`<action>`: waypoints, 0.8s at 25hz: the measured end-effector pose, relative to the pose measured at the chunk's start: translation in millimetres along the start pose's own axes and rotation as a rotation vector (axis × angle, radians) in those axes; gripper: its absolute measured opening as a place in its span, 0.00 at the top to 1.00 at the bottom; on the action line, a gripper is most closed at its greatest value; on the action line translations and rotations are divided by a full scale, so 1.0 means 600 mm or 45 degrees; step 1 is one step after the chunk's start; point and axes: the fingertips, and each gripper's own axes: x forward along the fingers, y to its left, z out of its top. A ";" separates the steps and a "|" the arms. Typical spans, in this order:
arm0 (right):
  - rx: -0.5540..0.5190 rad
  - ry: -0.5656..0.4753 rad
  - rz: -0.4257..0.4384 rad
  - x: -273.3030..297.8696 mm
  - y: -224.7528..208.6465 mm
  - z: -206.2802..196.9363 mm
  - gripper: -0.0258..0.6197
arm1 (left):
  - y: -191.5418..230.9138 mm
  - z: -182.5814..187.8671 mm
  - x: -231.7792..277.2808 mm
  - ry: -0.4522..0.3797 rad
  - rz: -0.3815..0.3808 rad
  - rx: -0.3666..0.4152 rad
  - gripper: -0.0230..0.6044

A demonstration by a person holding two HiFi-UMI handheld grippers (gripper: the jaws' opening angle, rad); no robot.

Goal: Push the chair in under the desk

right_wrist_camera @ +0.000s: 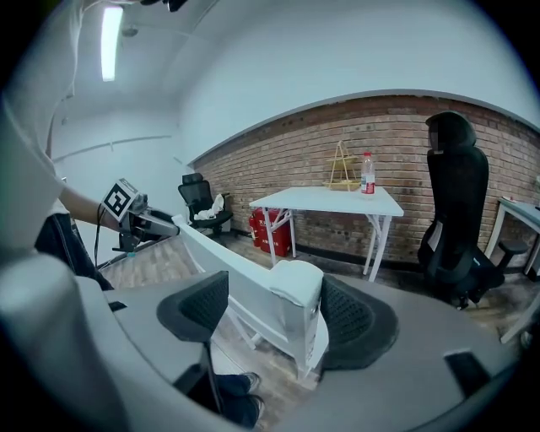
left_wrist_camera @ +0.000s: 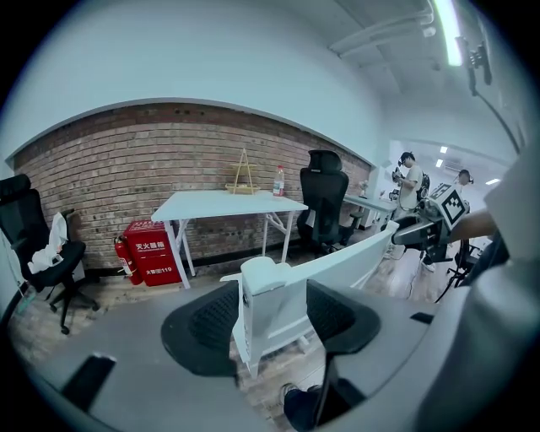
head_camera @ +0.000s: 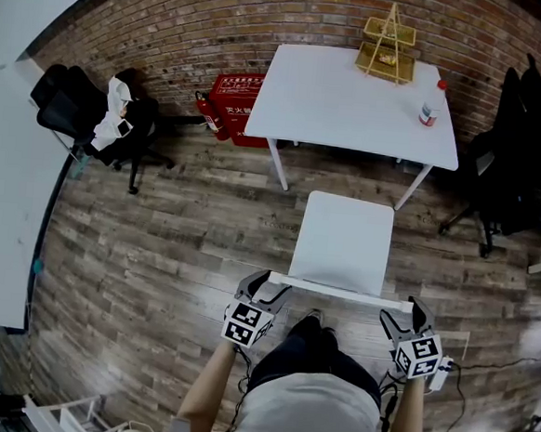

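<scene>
Head view: the chair (head_camera: 341,242) stands just short of the worktop (head_camera: 345,100), square to it. Left gripper view: my left tool (left_wrist_camera: 272,319) pinches 1 end of the chair's back. Right gripper view: my right tool (right_wrist_camera: 274,325) is spread around the other end. I'd push both ends evenly and straight.

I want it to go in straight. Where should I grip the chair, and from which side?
Take the chair by both top corners of its backrest, coming from behind. That top rail is thin and straight, easy to pinch, and the chair already faces the desk, so an even push at both ends should keep it square.
</scene>
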 end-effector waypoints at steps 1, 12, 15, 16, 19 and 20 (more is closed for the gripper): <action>-0.005 0.007 0.000 0.002 0.001 0.000 0.45 | 0.000 0.000 0.001 0.000 -0.003 0.000 0.56; -0.011 0.022 -0.017 0.013 -0.004 0.006 0.45 | -0.004 0.001 0.011 -0.020 -0.061 -0.003 0.56; -0.017 0.025 -0.019 0.013 -0.004 0.004 0.45 | -0.002 0.001 0.011 -0.019 -0.077 0.005 0.54; -0.022 0.023 -0.020 0.014 -0.006 0.003 0.45 | -0.001 0.001 0.012 -0.019 -0.083 0.010 0.53; -0.036 0.017 -0.029 0.015 -0.006 0.003 0.45 | -0.001 0.000 0.013 -0.018 -0.104 0.012 0.53; -0.038 0.016 -0.033 0.015 -0.005 0.004 0.45 | -0.001 0.000 0.013 -0.020 -0.107 0.008 0.53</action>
